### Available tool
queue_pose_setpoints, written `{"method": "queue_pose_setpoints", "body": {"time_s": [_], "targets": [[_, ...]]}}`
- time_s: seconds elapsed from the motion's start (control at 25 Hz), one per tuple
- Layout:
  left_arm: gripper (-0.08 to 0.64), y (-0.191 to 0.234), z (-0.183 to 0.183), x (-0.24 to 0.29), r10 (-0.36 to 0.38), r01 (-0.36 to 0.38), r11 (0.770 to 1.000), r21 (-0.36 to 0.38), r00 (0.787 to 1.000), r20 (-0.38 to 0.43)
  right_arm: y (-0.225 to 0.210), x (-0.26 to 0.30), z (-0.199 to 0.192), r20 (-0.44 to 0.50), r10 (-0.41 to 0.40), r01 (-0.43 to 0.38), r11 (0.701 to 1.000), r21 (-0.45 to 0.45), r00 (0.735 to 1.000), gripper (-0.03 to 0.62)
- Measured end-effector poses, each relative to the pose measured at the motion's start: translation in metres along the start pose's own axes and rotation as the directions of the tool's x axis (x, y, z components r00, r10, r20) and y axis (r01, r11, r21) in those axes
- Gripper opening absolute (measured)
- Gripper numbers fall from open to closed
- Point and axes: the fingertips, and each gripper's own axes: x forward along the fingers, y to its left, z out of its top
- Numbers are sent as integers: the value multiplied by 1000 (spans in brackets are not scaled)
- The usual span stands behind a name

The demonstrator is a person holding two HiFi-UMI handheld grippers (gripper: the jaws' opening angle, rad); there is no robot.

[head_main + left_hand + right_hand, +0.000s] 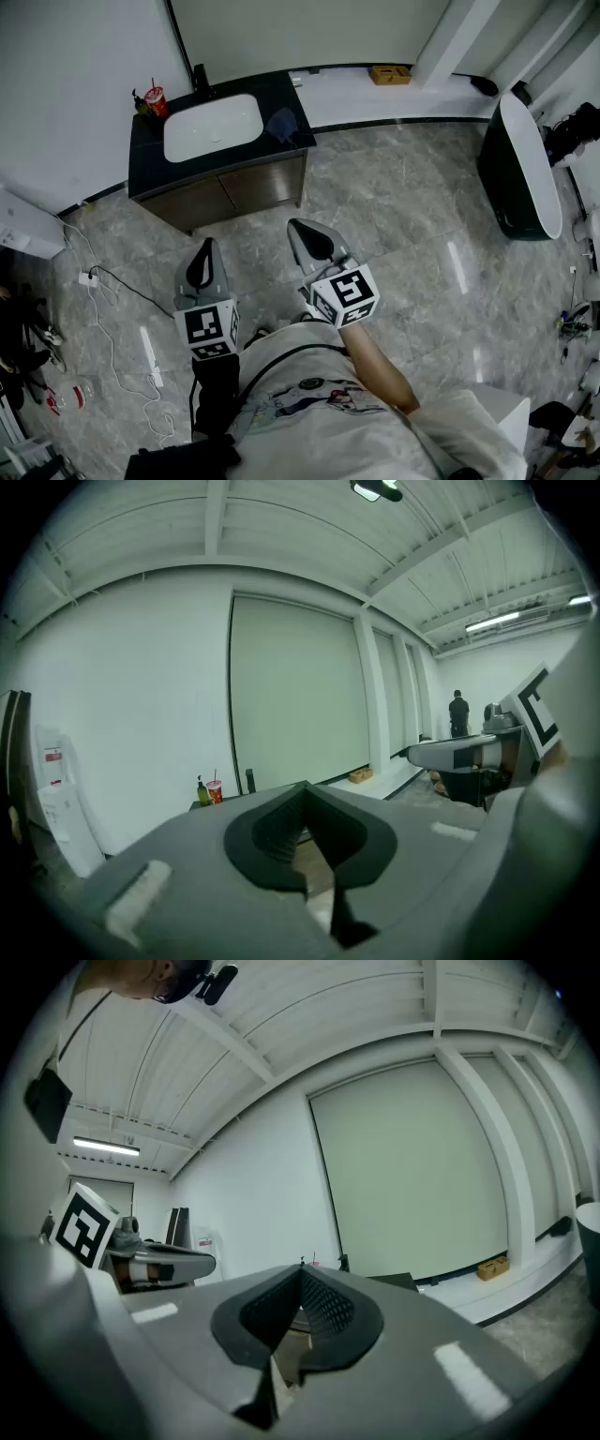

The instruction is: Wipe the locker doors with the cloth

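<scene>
Head view sets you on a grey marble-look floor, facing a dark vanity with a white sink and wooden cabinet doors. The cloth lies crumpled on the countertop just right of the sink, well apart from your tongs. Left gripper and right gripper hang above the floor, jaws pressed together, empty.

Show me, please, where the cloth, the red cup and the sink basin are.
cloth (284,125), head view, middle of the dark crumpled fabric.
red cup (157,99), head view, its red side.
sink basin (234,120), head view, bare white inside of the bowl.
</scene>
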Motion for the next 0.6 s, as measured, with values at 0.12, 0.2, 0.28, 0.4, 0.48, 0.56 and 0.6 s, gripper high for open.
{"method": "queue_pose_setpoints", "body": {"time_s": [0.12,0.2,0.28,0.4,0.48,0.56,0.6], "targets": [[0,-2,1,3,-2,2,1000,1,1000,-1,-2,1,1,-3,3,-3,1000,0,1000,2],[0,-3,1,4,-3,3,1000,-1,1000,-4,-3,2,1,-4,4,-4,1000,0,1000,2],[0,-4,1,5,-1,1,1000,-2,1000,-7,-6,1,1,-4,3,-3,1000,0,1000,2],[0,-5,0,5,5,-5,1000,-2,1000,-6,-8,-1,-1,-5,3,-3,1000,2,1000,2],[0,-6,0,5,8,-8,1000,-2,1000,-7,-9,-1,-2,-4,3,-3,1000,4,1000,2],[0,-7,-1,5,10,-10,1000,-3,1000,-9,-10,-2,-2,-1,9,-9,1000,7,1000,2],[0,-7,-2,5,11,-11,1000,-4,1000,-10,-10,-2,-2,3,13,-13,1000,9,1000,3]]}}
